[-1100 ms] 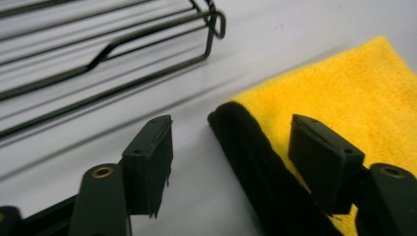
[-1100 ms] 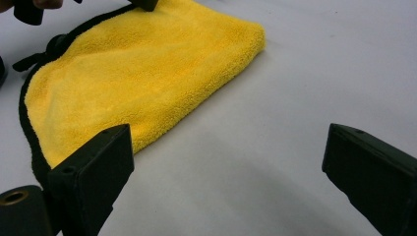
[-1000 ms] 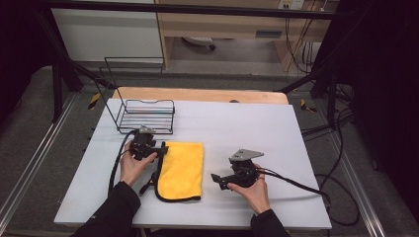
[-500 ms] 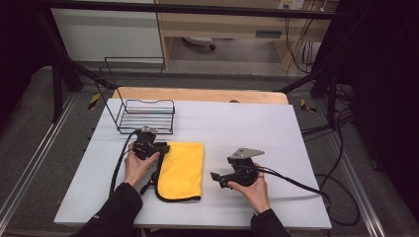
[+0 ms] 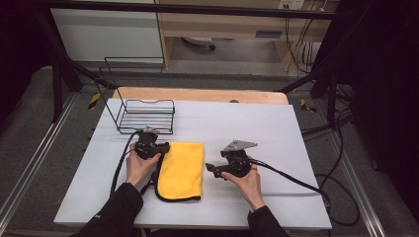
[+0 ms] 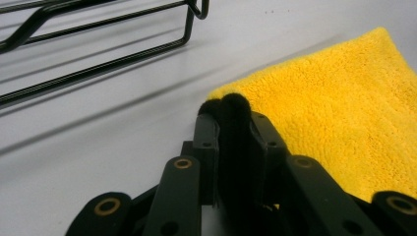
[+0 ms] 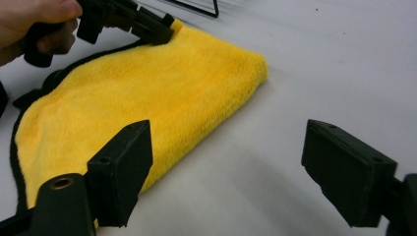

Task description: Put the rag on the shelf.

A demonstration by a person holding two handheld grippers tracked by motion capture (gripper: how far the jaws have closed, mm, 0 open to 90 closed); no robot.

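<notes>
The left claw (image 6: 225, 105) is pinched on the yellow cloth's (image 5: 182, 169) far-left corner, it seems — the cloth runs lengthwise back toward the person. The right claw (image 7: 223, 172), jaws apart, hovers off its right edge — farther away.

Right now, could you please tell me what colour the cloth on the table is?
The cloth is bright yellow with a black edge, clearest in the right gripper view.

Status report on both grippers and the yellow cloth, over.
Left gripper shut at corner of yellow cloth. Right gripper open beside it. Wire rack behind, apart.
</notes>
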